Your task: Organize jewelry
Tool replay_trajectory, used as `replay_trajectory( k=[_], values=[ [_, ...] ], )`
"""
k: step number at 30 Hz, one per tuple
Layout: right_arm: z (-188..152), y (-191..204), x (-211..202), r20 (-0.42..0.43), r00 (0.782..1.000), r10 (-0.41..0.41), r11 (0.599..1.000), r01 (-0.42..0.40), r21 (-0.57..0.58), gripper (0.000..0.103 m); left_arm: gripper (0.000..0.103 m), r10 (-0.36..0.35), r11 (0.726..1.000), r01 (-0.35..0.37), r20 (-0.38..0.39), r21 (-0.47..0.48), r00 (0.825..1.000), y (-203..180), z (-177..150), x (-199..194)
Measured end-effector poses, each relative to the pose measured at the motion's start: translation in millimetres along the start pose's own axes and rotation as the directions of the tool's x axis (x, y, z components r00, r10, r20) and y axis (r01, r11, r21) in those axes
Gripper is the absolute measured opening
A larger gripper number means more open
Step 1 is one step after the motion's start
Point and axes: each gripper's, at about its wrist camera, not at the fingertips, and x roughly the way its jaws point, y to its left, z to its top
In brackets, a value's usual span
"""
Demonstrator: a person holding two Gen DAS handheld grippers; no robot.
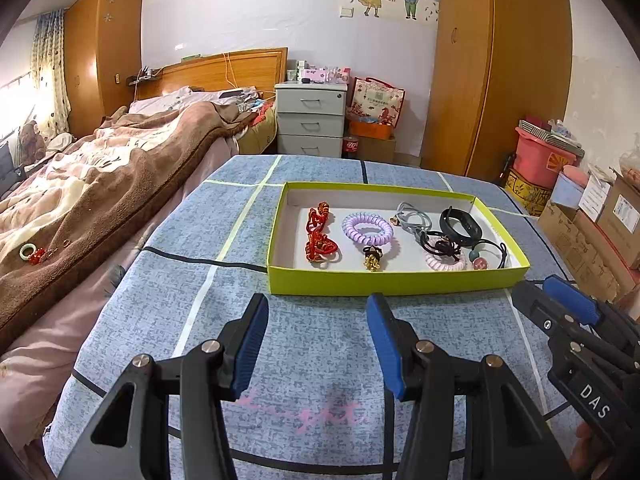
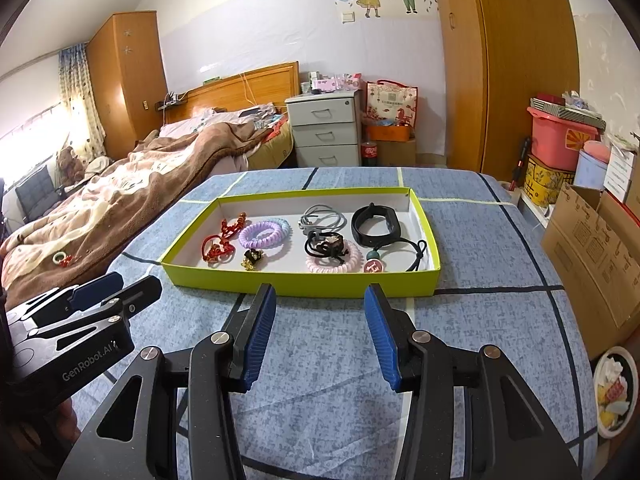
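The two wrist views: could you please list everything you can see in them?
tray: 1, lime green, on blue cloth
red knotted cords: red, tray's left end
spiral hair ties: 2, lilac and pink, mid-tray
grey hair ties: grey, tray's back
black band: 1, tray's right
bed: brown blanket, left
drawers: 1, white, beside bed
left hand-held gripper: open, empty
right hand-held gripper: open, empty

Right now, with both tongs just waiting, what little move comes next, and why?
Probably reach the left tongs to the ring and red charm on the blanket. Both tongs are open and empty, and those two pieces lie outside the box.
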Motion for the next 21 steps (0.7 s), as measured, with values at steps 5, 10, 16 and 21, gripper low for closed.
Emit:
replay_trajectory(
  k=[5,10,16,21],
  values=[
    [0.2,0.1,0.1,-0.001,1.0,-0.001,1.0,0.001,0.0,0.047,0.053,0.002,1.0,-0.002,0.001,0.0,1.0,-0.1,0.3,-1.2],
    [-0.7,-0.6,0.0,-0.002,1.0,0.0,1.0,0.0,0.003,0.047,0.053,0.001,1.0,-0.001,0.003,0.004,1.0,0.0,0.0,-1.5],
    [-1.1,-0.5,0.0,-0.002,1.0,0.0,1.0,0.0,0.001,0.047,0.053,0.004,1.0,-0.004,0.006,0.001,1.0,0.8,-1.1,-3.2],
    [-2.0,-0.4,0.2,-0.008,1.0,0.001,1.0,-0.001,0.001,0.047,0.053,0.007,1.0,-0.007,0.008,0.001,1.0,0.9,-1.0,-4.2]
  ],
)
